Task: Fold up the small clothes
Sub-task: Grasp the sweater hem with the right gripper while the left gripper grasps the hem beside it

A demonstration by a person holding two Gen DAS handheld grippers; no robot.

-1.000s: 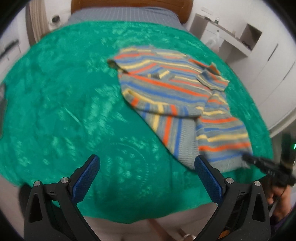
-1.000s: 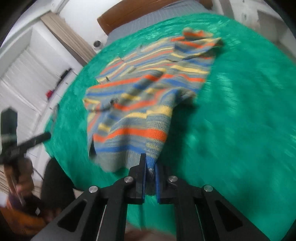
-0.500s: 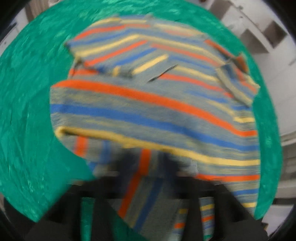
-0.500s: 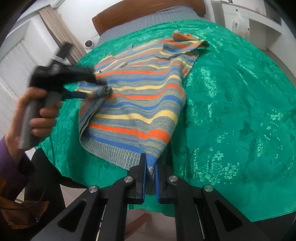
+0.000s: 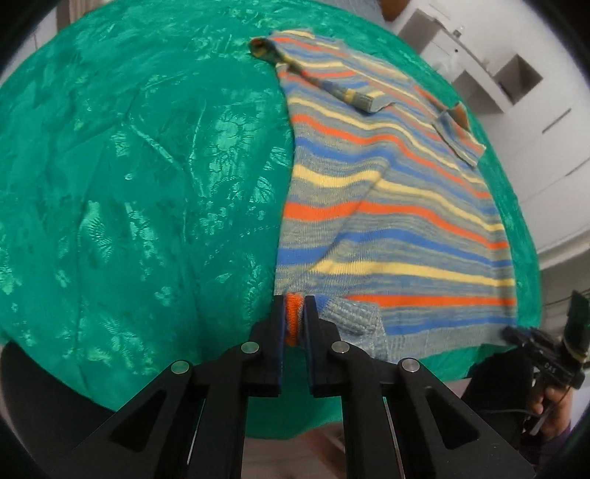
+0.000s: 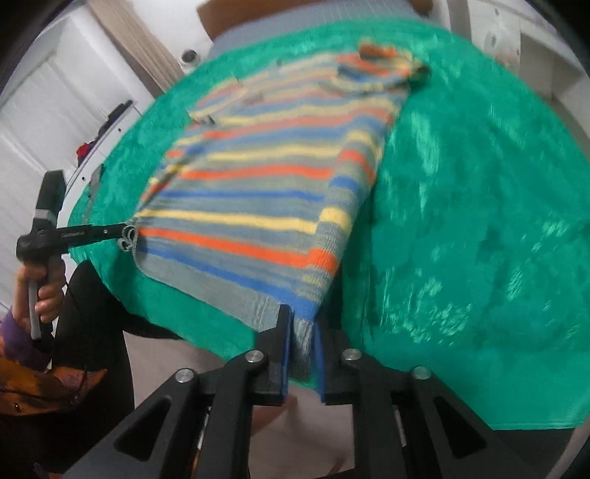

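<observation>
A small striped sweater in grey, orange, blue and yellow lies spread on a green bedspread. My left gripper is shut on its near left hem corner. My right gripper is shut on the near right hem corner of the sweater. Each gripper shows in the other's view, the right one at the hem's far right, the left one at the hem's left. One sleeve lies folded across the chest.
The bedspread covers a bed with a wooden headboard at the far end. White cabinets and shelves stand to the right of the bed. The bed's near edge is just below both grippers.
My left gripper went from open over the bedspread to shut on the left hem corner. The sweater has been pulled flat and spread out between both grippers.
</observation>
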